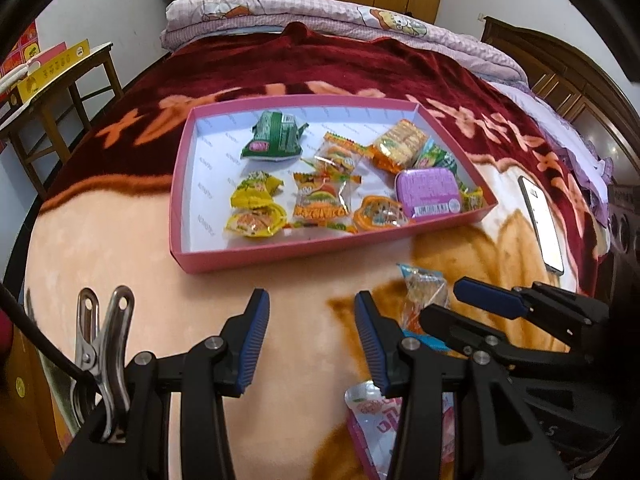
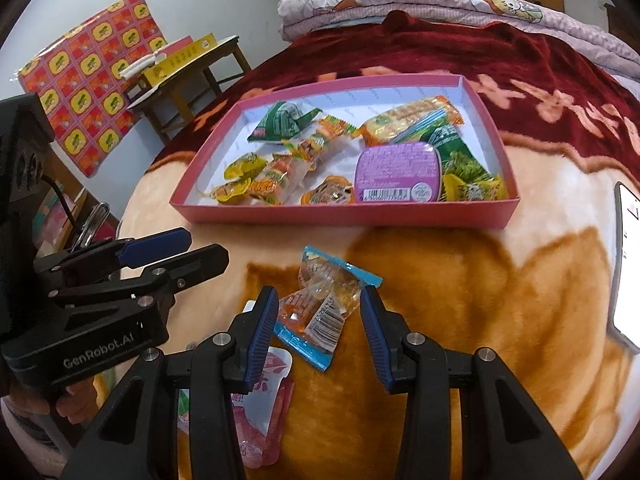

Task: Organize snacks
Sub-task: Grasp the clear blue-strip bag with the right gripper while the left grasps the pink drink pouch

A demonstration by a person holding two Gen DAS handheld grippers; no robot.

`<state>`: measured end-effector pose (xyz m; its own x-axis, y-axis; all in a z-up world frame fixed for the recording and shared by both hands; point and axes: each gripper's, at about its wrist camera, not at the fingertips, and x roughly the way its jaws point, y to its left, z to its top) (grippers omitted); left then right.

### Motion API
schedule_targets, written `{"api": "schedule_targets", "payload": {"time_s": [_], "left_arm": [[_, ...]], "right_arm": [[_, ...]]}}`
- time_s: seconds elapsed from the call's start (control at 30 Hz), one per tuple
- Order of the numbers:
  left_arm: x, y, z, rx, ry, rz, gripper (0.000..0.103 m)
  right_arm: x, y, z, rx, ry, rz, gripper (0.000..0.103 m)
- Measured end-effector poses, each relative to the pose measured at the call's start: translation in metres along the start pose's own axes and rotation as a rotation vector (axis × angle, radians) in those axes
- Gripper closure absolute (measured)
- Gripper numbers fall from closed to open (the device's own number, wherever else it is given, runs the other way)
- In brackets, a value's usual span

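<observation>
A pink box (image 1: 256, 258) (image 2: 280, 214) lies on the bed and holds several snacks, among them a purple tin (image 1: 426, 192) (image 2: 396, 176) and a green packet (image 1: 274, 136) (image 2: 280, 122). A clear packet with blue edges (image 2: 320, 304) (image 1: 424, 288) lies on the blanket in front of the box. My right gripper (image 2: 318, 320) (image 1: 440, 300) is open with a finger on each side of this packet. A pink pouch (image 2: 260, 408) (image 1: 368, 420) lies nearer. My left gripper (image 1: 312, 332) (image 2: 200, 252) is open and empty, left of the packet.
A phone (image 1: 542, 228) (image 2: 628, 264) lies on the blanket at the right. A wooden table (image 1: 60, 96) (image 2: 184, 80) with yellow boxes stands left of the bed. Folded quilts (image 1: 320, 12) lie at the far end. A metal clip (image 1: 104, 340) hangs on my left gripper.
</observation>
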<state>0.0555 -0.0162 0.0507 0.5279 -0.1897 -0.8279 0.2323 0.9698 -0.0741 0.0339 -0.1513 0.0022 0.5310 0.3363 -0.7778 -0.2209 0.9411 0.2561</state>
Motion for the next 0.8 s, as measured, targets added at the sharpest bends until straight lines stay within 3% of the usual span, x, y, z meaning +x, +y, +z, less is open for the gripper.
{"api": "schedule_targets", "payload": {"time_s": [0.17,0.37,0.43,0.53,0.8], "left_arm": [[0.001,0.003,-0.005,-0.008,0.009,0.007,0.057],[0.002,0.008,-0.010,-0.024,0.023,0.002,0.057],[0.001,0.008,-0.011,-0.027,0.027,-0.007,0.056],[-0.001,0.007,-0.013,-0.031,0.034,-0.022,0.056],[-0.010,-0.001,-0.019,-0.038,0.043,-0.059,0.051]], "right_arm": [[0.010,0.000,-0.003,0.011,0.027,-0.008,0.053],[0.012,-0.005,-0.003,0.033,0.015,0.012,0.053],[0.011,-0.005,-0.004,0.031,0.007,0.012,0.064],[0.008,-0.005,-0.003,0.028,0.001,0.016,0.072],[-0.010,-0.007,-0.005,0.011,-0.047,-0.016,0.075]]}}
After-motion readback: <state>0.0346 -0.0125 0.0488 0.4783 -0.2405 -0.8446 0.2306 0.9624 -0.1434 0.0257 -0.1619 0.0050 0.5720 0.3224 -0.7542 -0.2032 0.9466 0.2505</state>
